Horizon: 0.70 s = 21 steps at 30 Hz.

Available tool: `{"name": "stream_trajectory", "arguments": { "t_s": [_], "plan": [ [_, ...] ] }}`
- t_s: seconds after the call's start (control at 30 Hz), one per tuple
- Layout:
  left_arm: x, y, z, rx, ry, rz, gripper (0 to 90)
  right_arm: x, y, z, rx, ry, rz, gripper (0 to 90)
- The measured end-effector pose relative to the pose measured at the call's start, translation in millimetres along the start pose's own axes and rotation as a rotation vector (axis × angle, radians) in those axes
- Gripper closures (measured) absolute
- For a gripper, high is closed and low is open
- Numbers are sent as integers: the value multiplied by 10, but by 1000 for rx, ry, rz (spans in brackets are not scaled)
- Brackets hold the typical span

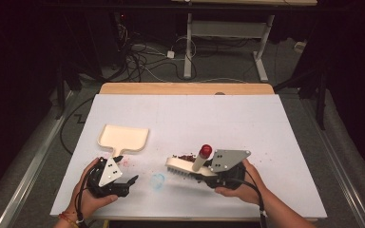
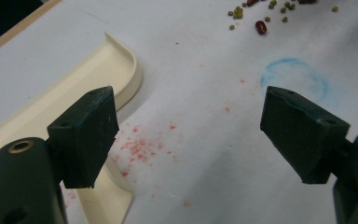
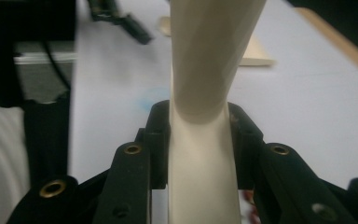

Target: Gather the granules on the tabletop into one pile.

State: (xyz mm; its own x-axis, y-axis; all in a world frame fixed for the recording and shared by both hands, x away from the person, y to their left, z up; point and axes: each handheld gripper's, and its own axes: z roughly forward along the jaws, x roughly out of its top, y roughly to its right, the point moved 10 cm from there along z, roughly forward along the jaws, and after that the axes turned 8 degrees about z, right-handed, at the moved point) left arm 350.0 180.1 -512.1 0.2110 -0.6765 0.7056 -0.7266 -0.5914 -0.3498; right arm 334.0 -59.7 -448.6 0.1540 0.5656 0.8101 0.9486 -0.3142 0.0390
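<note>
My right claw [image 1: 208, 172] is pinching the brush [image 1: 186, 167] by its cream handle, both pads pressed flat against it in the right gripper view. The brush is cream with pale bristles hanging below its head and a red-capped tip [image 1: 206, 150] at the handle's far end; it sits tilted and lifted off the table [image 1: 266, 142], its head reaching out to the left of that claw. A dark pile of beans [image 1: 186, 157] lies just beyond the brush head.

My left claw [image 2: 189, 135] is spread wide with nothing between the pads, hovering low over red specks [image 2: 140, 147] on the table. The dustpan [image 1: 123, 138], cream and shallow, lies just ahead of that claw, its handle pointing back at it; I see nothing in its tray. A faint blue ring [image 1: 158, 181] marks the table between the two claws.
</note>
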Motion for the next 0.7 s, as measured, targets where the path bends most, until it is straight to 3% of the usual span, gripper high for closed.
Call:
{"name": "stream_trajectory", "arguments": {
  "t_s": [0.13,0.33,0.47,0.7],
  "plan": [
    [-21,-54,-19,16,1,-8,184,-49,-123,199,69,-36,11,671],
    [-29,-79,-24,20,3,-18,183,-147,-129,437,121,-91,52,671],
    [-24,-65,-21,17,3,-16,183,-142,-19,453,96,-92,77,671],
    [-20,-42,0,5,-2,-12,183,-218,309,389,26,-88,127,671]
  ]
}}
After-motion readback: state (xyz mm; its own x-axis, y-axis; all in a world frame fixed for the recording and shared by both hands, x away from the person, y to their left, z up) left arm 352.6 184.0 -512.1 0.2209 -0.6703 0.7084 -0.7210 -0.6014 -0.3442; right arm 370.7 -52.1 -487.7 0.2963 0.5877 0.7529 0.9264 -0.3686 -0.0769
